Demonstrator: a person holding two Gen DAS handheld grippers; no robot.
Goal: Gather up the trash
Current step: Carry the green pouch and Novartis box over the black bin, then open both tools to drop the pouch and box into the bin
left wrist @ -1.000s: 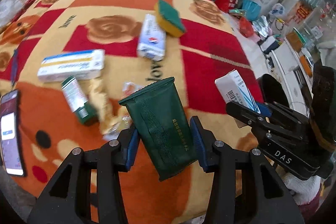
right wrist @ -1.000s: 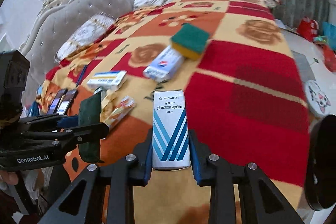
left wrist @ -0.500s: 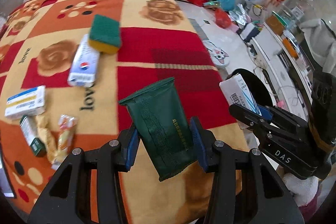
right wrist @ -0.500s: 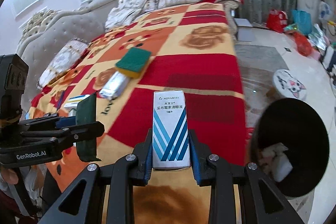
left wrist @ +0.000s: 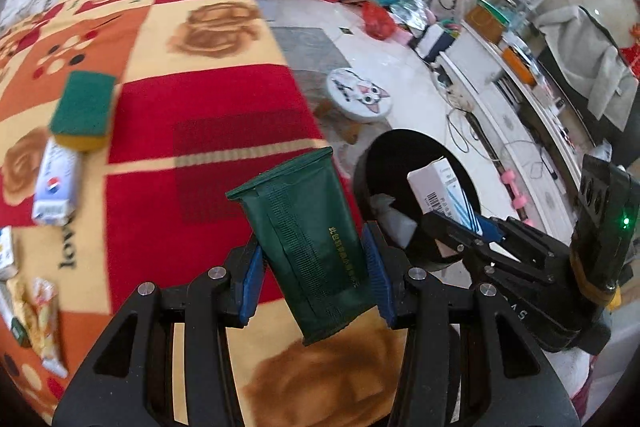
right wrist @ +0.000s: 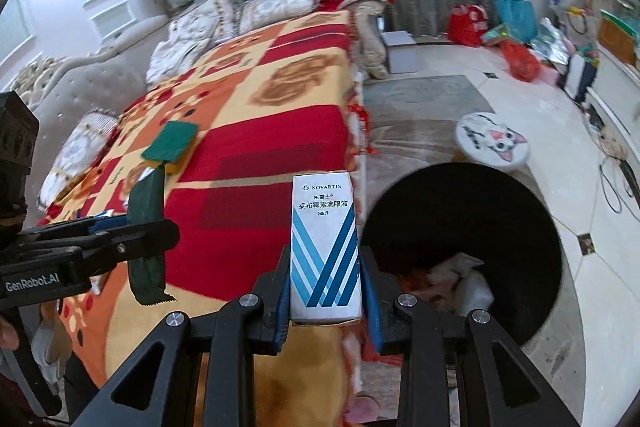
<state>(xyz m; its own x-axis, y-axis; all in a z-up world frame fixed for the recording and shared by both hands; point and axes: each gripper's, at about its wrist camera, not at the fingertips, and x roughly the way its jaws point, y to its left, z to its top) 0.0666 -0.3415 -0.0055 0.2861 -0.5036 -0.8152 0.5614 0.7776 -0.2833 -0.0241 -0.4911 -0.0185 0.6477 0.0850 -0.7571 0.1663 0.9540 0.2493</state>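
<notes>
My left gripper (left wrist: pixel 314 267) is shut on a dark green foil packet (left wrist: pixel 308 243), held over the bed's near right edge; it also shows in the right wrist view (right wrist: pixel 147 227). My right gripper (right wrist: pixel 325 283) is shut on a white and blue medicine box (right wrist: pixel 324 247), held at the bed edge beside the black trash bin (right wrist: pixel 532 227). In the left wrist view the box (left wrist: pixel 440 187) hangs over the bin (left wrist: pixel 384 163), which holds white scraps.
On the patterned blanket (left wrist: pixel 224 115) lie a green and yellow sponge (left wrist: pixel 82 111), a white packet (left wrist: pixel 54 187) and snack wrappers (left wrist: pixel 40 315) at far left. A cat-face stool (left wrist: pixel 358 99) stands on the floor beyond the bin. Bags and clutter line the far wall.
Both grippers have swung right from over the bed toward the bin, still holding their items. The bin now sits close and large in both views.
</notes>
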